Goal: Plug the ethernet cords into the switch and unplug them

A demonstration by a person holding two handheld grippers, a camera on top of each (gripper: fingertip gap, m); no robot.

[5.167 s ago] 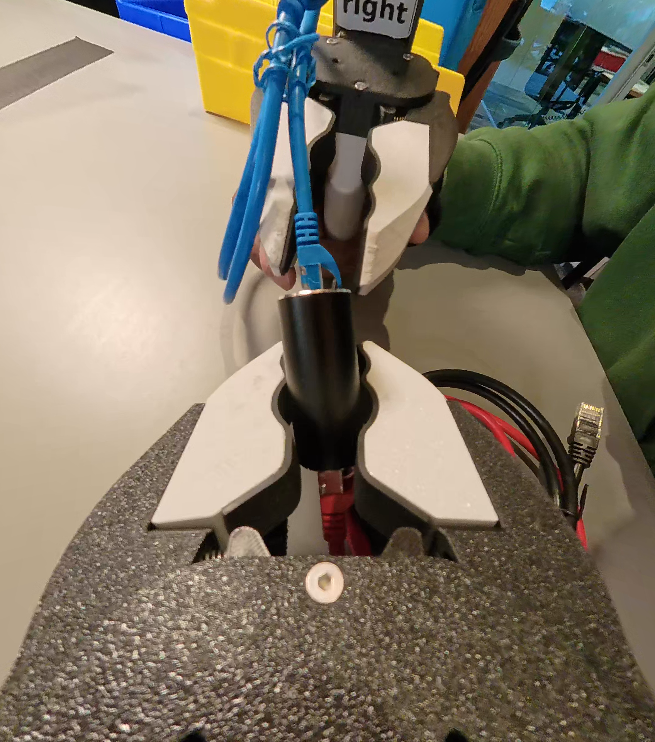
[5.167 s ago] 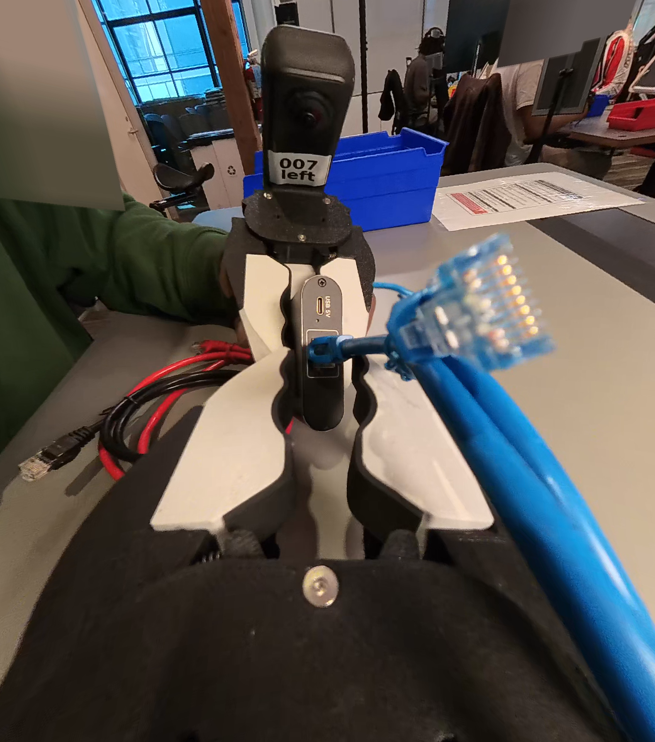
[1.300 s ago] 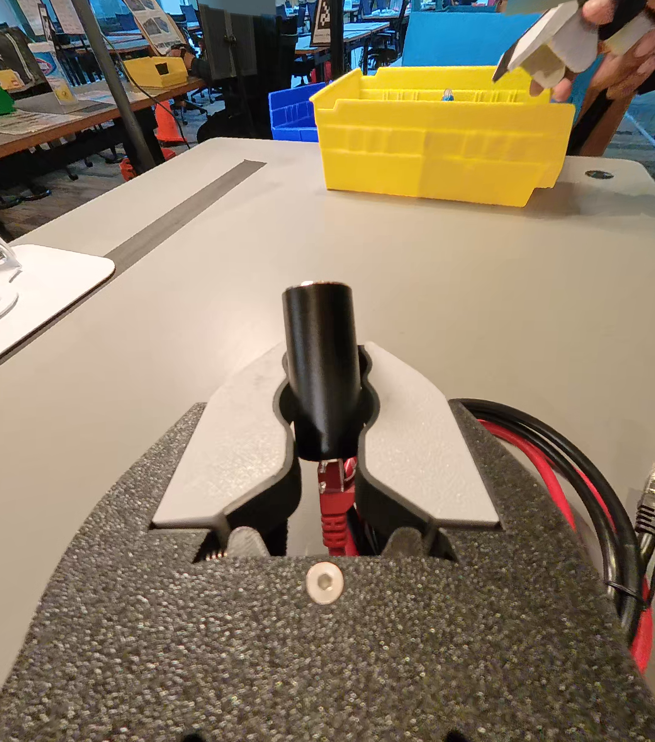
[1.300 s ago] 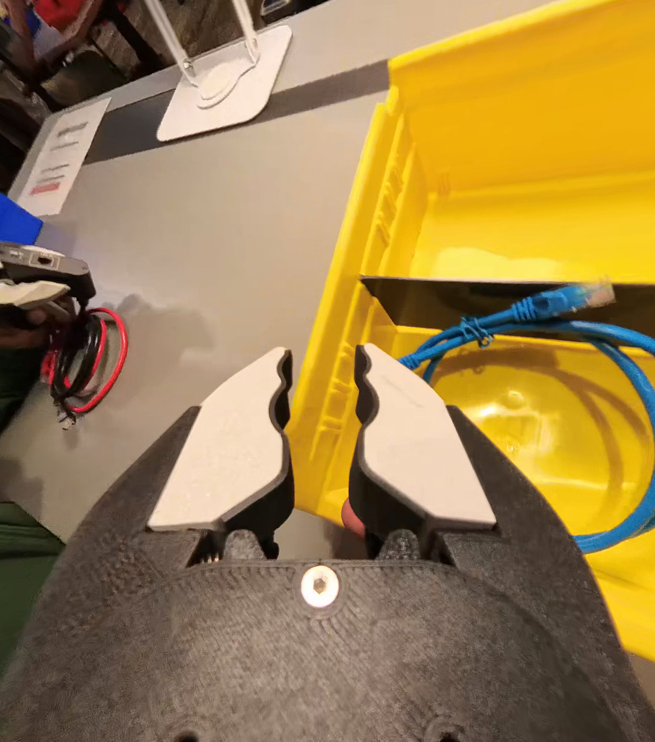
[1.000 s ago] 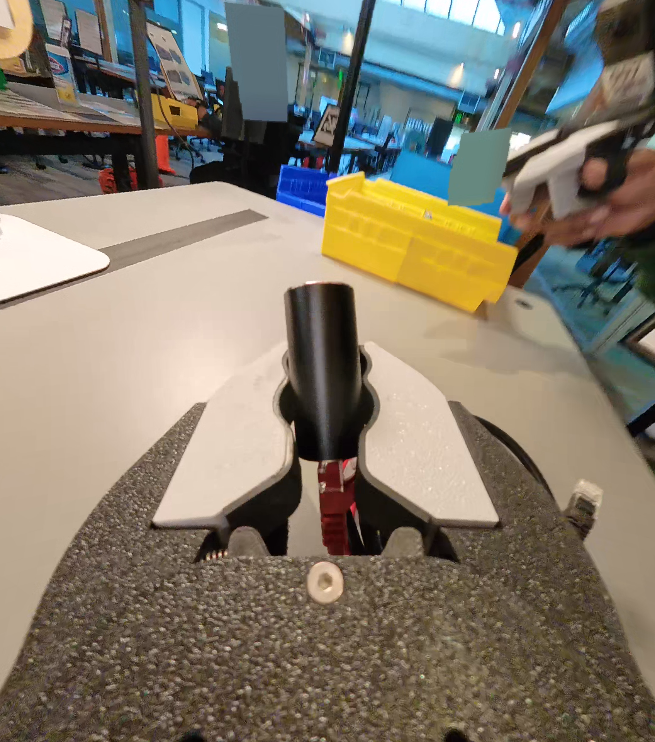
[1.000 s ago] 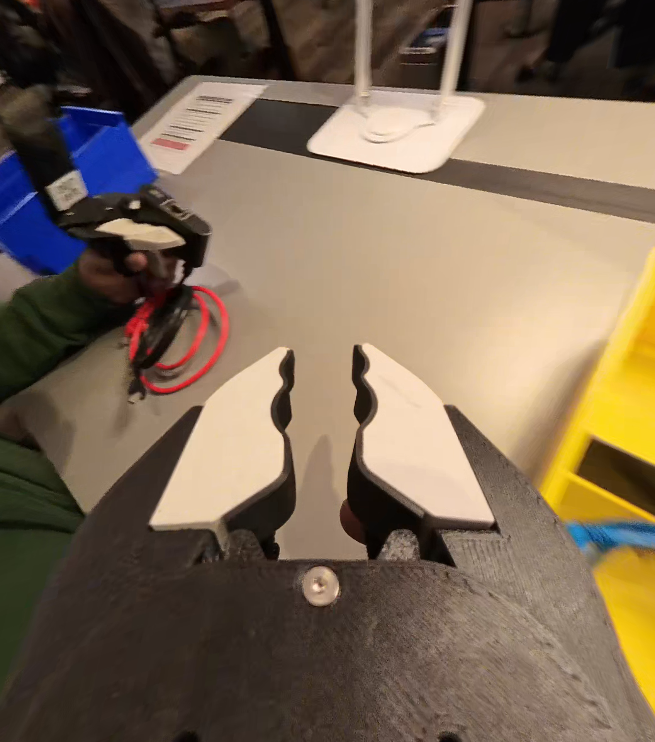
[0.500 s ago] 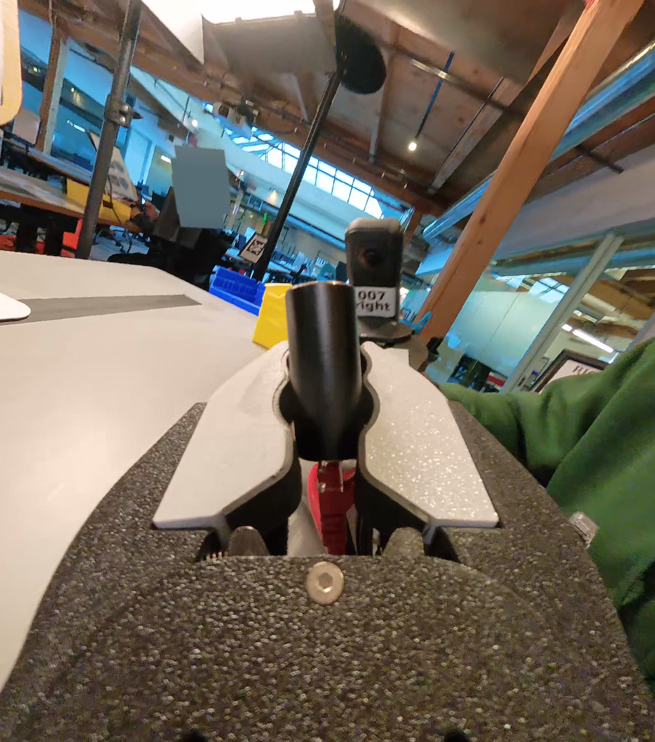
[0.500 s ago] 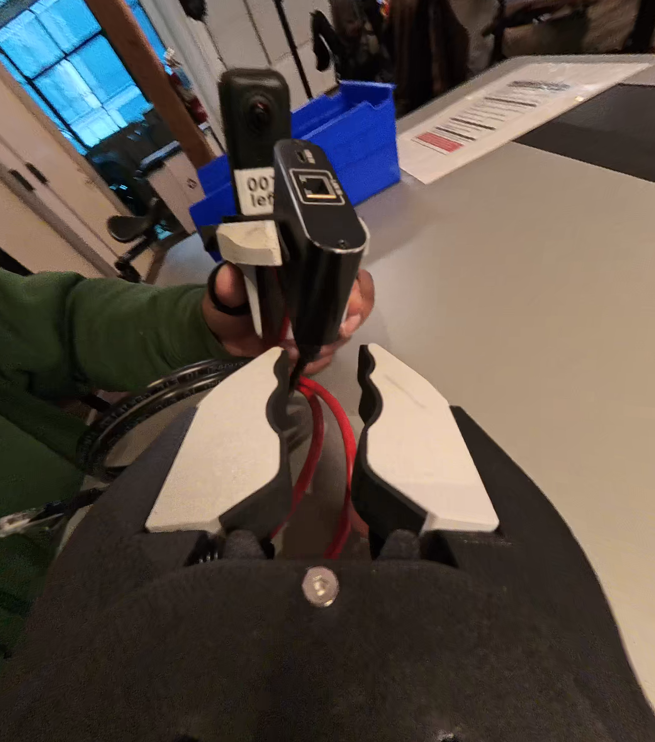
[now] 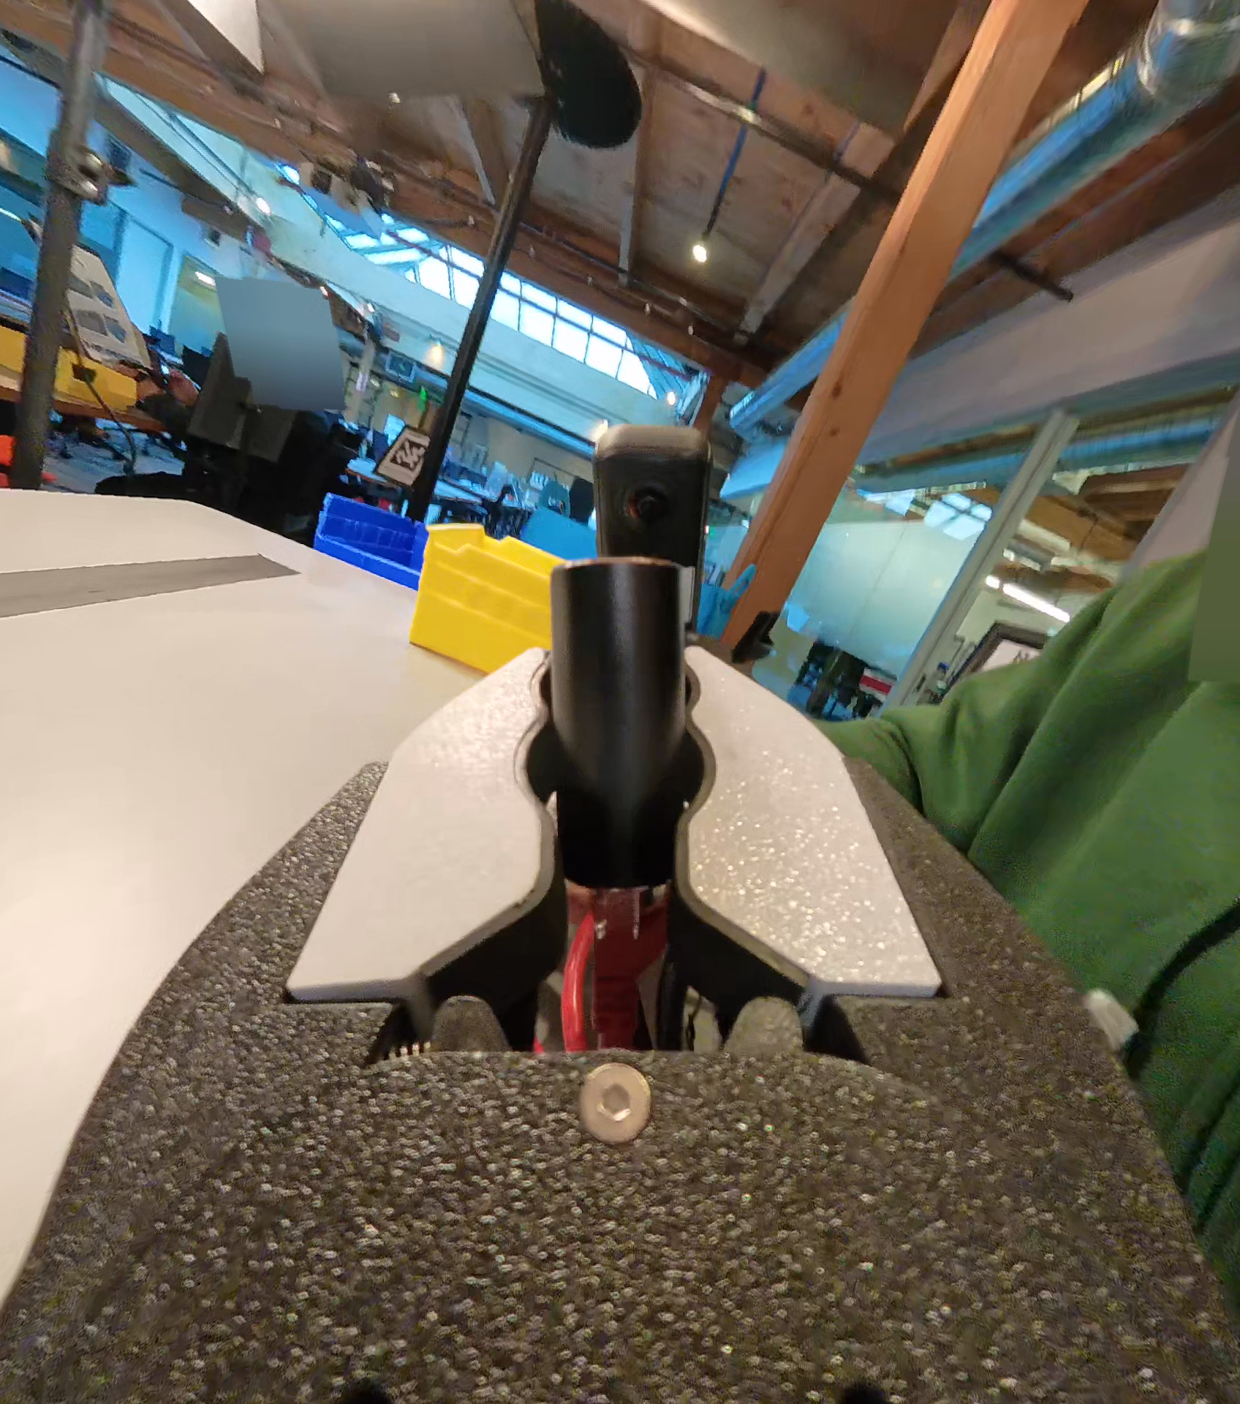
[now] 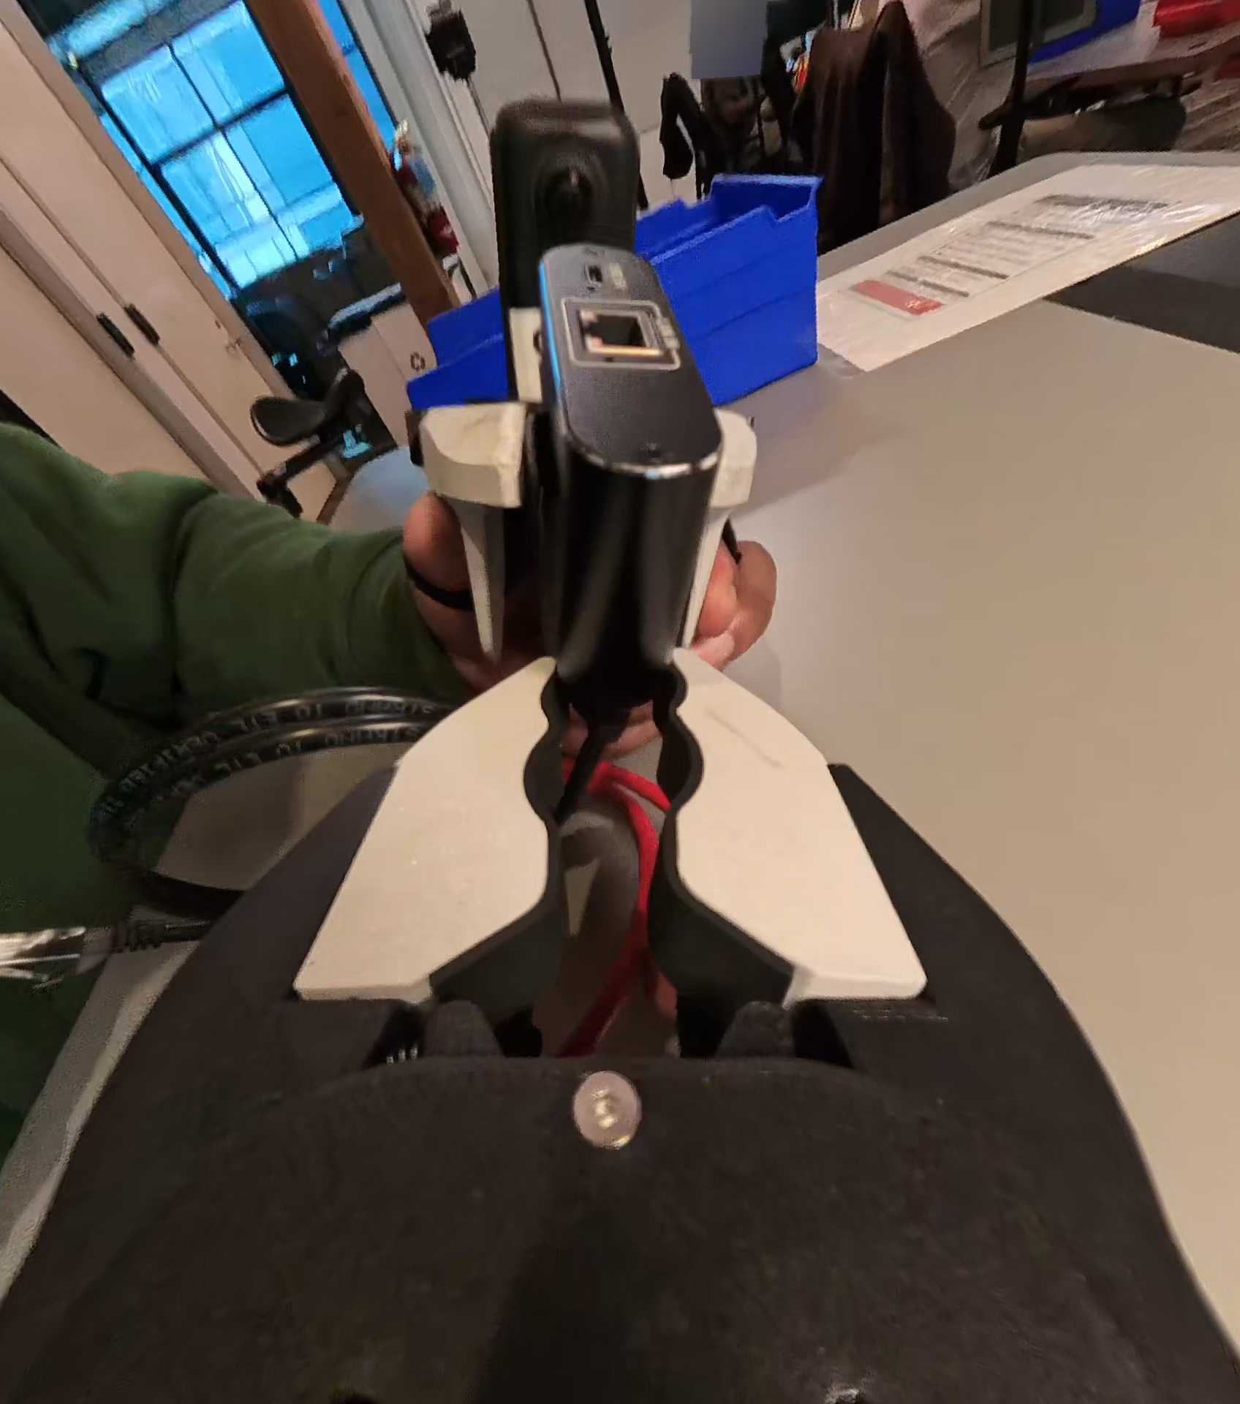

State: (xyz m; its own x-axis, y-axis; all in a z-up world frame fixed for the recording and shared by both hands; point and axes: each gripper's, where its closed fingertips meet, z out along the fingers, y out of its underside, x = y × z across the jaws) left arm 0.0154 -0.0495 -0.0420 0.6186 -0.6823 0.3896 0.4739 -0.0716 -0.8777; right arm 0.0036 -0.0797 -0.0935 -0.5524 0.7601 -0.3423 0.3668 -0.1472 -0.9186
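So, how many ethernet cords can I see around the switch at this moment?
2. A red cord hangs under the switch, between the right gripper's fingers. A black cord is coiled on the table left of it. Others may be hidden.

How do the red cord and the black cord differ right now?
The red cord is plugged into the switch's near end, inside the left gripper; the black cord's plug hangs loose, in nothing. Red runs between the right gripper's open fingers; black coils off beside them. Both are ethernet cords.
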